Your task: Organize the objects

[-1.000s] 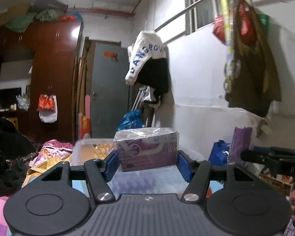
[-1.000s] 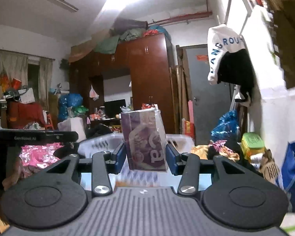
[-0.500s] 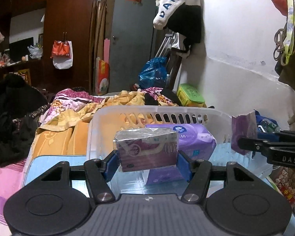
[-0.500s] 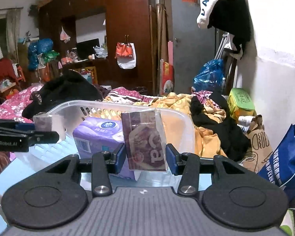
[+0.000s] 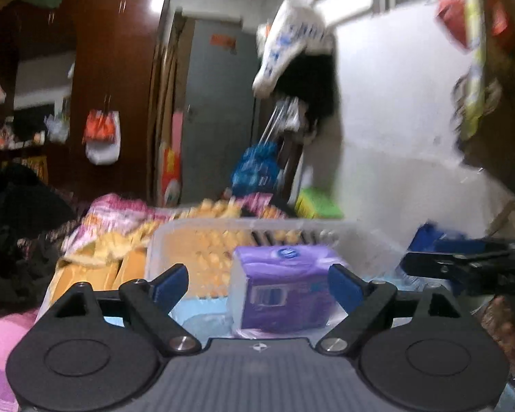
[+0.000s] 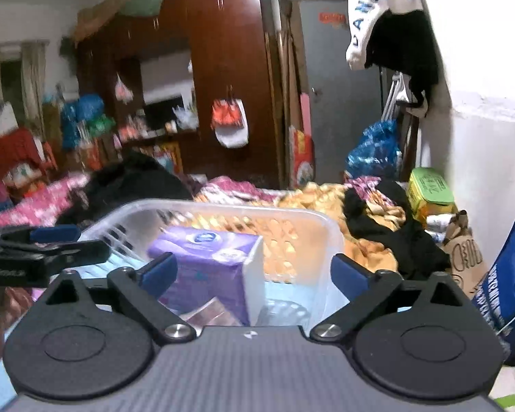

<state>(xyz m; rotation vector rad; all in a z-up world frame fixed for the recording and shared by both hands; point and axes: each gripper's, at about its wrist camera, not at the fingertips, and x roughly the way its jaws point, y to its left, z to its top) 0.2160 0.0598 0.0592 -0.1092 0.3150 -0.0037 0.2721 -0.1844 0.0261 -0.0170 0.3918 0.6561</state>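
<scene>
1. Left gripper (image 5: 257, 283): jaws have just been opening and now stand wide. Nothing is gripped; the pads are clear of everything.
2. Clear plastic basket (image 5: 326, 228) sits just ahead of both grippers, on bedding. It is slotted and thin-walled, so probably light and flexible at the rim.
3. Purple tissue pack (image 5: 285, 288) stands inside the basket, seen between the left jaws but beyond them and untouched. It is film-wrapped, so likely soft, light and a little slippery. Best taken across the short faces with moderate squeeze to avoid crushing.
4. A smaller maroon pack (image 6: 206, 310) lies low in the basket against the tissue pack, mostly hidden in the right wrist view. Its handling is judged the same: light and compressible.
5. Right gripper (image 6: 254, 273): jaws have just been opening, now at about full spread and empty.
6. Both packs appear deposited. Left view is motion-blurred, so fine detail is uncertain.
</scene>
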